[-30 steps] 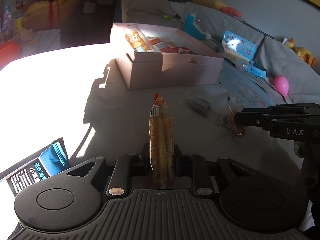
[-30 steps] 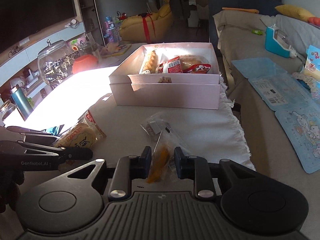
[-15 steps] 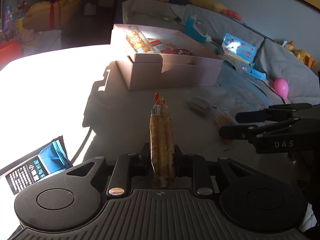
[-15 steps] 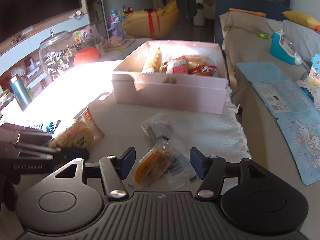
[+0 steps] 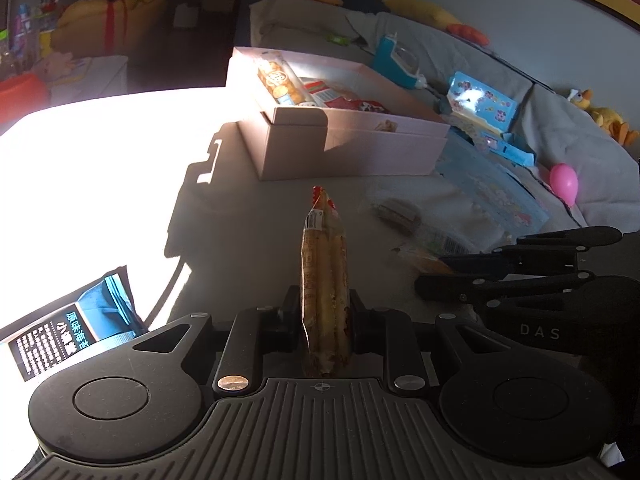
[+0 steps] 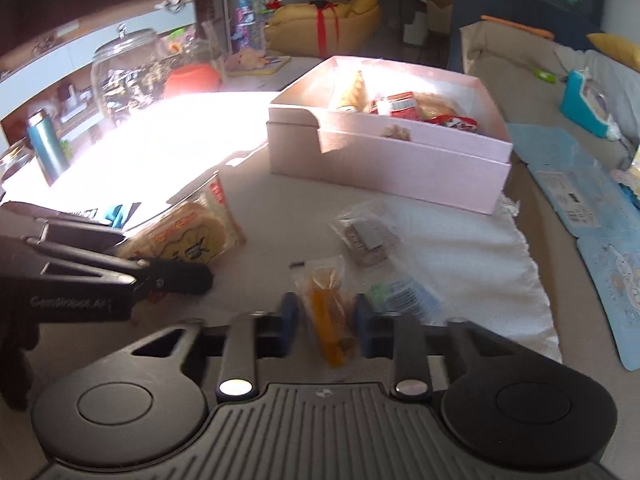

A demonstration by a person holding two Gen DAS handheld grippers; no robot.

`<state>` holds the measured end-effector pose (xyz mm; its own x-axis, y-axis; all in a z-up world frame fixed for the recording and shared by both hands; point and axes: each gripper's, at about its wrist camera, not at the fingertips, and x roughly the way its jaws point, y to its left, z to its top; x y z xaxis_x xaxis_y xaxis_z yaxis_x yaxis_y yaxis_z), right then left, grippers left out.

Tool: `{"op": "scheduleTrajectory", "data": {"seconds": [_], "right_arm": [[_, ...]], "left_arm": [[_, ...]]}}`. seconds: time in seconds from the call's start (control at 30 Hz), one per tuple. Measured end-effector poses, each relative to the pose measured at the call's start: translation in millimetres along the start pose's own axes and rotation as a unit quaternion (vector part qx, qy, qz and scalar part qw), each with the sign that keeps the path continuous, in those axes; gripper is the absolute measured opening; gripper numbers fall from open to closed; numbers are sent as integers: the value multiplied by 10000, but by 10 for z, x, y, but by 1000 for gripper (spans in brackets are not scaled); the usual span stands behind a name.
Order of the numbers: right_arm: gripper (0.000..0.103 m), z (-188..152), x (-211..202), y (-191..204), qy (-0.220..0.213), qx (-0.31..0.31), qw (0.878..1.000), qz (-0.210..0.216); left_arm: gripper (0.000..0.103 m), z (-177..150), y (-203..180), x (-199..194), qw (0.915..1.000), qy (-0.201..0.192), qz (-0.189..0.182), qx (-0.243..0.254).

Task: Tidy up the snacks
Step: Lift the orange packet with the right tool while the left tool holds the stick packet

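My left gripper (image 5: 325, 312) grips a cracker pack (image 5: 324, 280); my right gripper (image 6: 325, 322) is closing its jaws on an orange snack (image 6: 326, 320). I judge both are pick-ups, and next both go into the pink box (image 6: 400, 160) at twelve o'clock.

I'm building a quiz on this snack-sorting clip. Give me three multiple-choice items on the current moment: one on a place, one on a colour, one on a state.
1. Where does the dark seaweed packet lie in the left wrist view?
A. inside the box
B. on the table, lower left
C. on the sofa

2. What colour is the open box?
A. pink
B. green
C. black

3. What is the cracker packet doing?
A. lying flat in the box
B. leaning against the glass jar
C. standing on edge between the jaws of the left gripper

Answers: 1 B, it sits at the sunlit table's edge; 2 A, its walls are pale pink; 3 C, the jaws press it from both sides.
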<state>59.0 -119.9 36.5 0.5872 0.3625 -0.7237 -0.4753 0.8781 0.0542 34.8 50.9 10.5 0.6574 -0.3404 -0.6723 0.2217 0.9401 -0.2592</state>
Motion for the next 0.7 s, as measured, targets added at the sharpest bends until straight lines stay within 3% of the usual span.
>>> {"op": "scheduleTrajectory", "data": {"seconds": [0.23,0.33,0.57,0.67,0.7], "right_arm": [[17,63,-343,-337,-297,453,9985,-3],[17,69,-476,-453,-449,594,9972,-3],[17,30,-558,-547,-582,656,9961,-26],[28,-46,-464,-445,-487,270,9982,-230],[43,-69,-424,-422,-455,160,9984,-280]], "left_arm": [[25,26,9,-52,9999,49,-119,-92],[25,70,-13,-136,9992,-107,-357,-117],[25,157,-133,-222,9989,-236,-417,-3],[25,97,-164,-132,9988,-39,-488,-17],[25,78,-177,-105,9987,16,-507,-10]]}}
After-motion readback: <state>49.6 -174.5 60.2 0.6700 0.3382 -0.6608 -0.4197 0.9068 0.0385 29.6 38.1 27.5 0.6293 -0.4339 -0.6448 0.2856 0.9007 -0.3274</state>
